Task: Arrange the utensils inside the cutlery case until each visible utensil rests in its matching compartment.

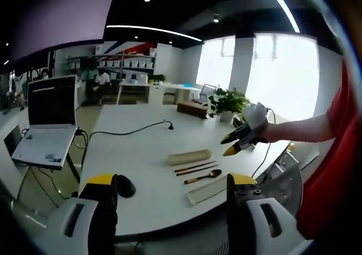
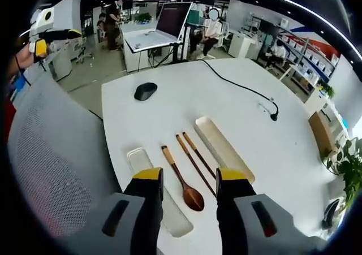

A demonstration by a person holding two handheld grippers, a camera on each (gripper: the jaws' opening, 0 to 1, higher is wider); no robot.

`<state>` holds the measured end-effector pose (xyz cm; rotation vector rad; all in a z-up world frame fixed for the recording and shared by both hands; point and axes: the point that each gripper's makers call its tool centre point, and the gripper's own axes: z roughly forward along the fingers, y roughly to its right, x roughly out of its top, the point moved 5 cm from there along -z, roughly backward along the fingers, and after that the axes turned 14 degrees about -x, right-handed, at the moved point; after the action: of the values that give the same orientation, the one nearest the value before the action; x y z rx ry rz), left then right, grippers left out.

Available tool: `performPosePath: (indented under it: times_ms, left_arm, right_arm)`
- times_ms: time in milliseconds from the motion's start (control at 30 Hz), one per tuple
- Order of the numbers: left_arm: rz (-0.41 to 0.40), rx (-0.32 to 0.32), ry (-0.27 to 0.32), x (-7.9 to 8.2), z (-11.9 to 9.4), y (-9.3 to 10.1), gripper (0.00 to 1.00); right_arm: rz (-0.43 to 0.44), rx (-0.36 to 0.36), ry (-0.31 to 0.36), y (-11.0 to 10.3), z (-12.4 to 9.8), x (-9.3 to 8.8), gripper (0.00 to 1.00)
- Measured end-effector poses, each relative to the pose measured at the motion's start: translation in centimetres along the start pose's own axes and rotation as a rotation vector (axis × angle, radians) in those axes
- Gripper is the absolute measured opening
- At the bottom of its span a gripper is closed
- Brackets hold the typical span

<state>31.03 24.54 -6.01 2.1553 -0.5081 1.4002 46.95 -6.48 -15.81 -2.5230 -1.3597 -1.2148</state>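
On the white table (image 2: pixel 169 108) lie a wooden spoon (image 2: pixel 182 182), a pair of dark chopsticks (image 2: pixel 195 156), a cream cutlery case half (image 2: pixel 223 147) and a paler flat half (image 2: pixel 140 160), all side by side. In the right gripper view, my right gripper (image 2: pixel 190 178) hovers open just above the spoon's bowl end. The left gripper view shows the same set from farther off: case half (image 1: pixel 189 156), chopsticks (image 1: pixel 195 167), spoon (image 1: pixel 202 177), flat half (image 1: pixel 206 190). My left gripper (image 1: pixel 172 181) is open and empty, short of the table edge. The right gripper (image 1: pixel 229 145) hangs above the utensils.
A black mouse (image 2: pixel 145 91) lies near the table's edge and a black cable (image 2: pixel 243 88) runs across it. A laptop (image 1: pixel 51 119) stands on a side stand. A grey mesh chair (image 2: pixel 51 153) is by the table. A potted plant (image 1: pixel 226 102) sits at the far end.
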Motion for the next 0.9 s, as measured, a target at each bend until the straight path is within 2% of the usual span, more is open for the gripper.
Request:
performPosePath:
  times_ms: [167,233,300,333,367,433,500,567,600,667,767,900]
  left_arm:
    - [-0.010,0.006,-0.020,-0.4,0.0,-0.1,0.81]
    - [-0.011,0.002,-0.014,-0.3,0.0,0.0,0.81]
    - [-0.009,-0.007,-0.017,-0.1,0.2,0.4,0.84]
    - [-0.022,-0.013,0.013,0.4,0.1,0.8,0.89]
    - [-0.030,-0.017,0.070,1.3,0.1,1.3,0.91]
    - [-0.058,-0.019,0.113,2.0,-0.3,2.2,0.91]
    - [-0.009,-0.033,0.090,1.7,-0.1,2.5,0.92]
    - [0.027,0.012,0.006,0.7,0.0,2.3,0.92]
    - [0.038,0.023,-0.002,0.6,0.0,2.5,0.92]
    - [0.029,0.008,0.014,0.5,0.1,2.9,0.90]
    - [0.019,-0.001,-0.001,-0.2,0.3,2.7,0.88]
    - [0.006,0.004,-0.007,-0.5,0.4,2.4,0.87]
  right_arm:
    - [0.002,0.012,0.015,-0.3,0.5,0.9,0.34]
    - [-0.028,0.007,0.031,0.2,1.4,1.4,0.34]
    - [-0.025,0.008,0.019,0.6,2.3,1.4,0.34]
    - [-0.012,0.018,0.008,0.7,2.5,1.3,0.34]
    - [-0.006,0.031,0.004,0.7,2.7,1.3,0.33]
    - [-0.021,0.037,0.011,1.0,3.3,1.4,0.33]
    - [-0.039,0.034,0.017,1.3,3.9,1.5,0.33]
    - [-0.040,0.044,-0.003,1.4,4.0,1.3,0.33]
    - [-0.036,0.058,-0.013,1.3,4.1,1.2,0.33]
    - [-0.049,0.062,-0.013,1.3,4.1,1.2,0.32]
    - [-0.079,0.090,-0.026,1.0,4.6,0.6,0.32]
    - [-0.026,0.123,-0.052,0.8,5.5,-0.6,0.30]
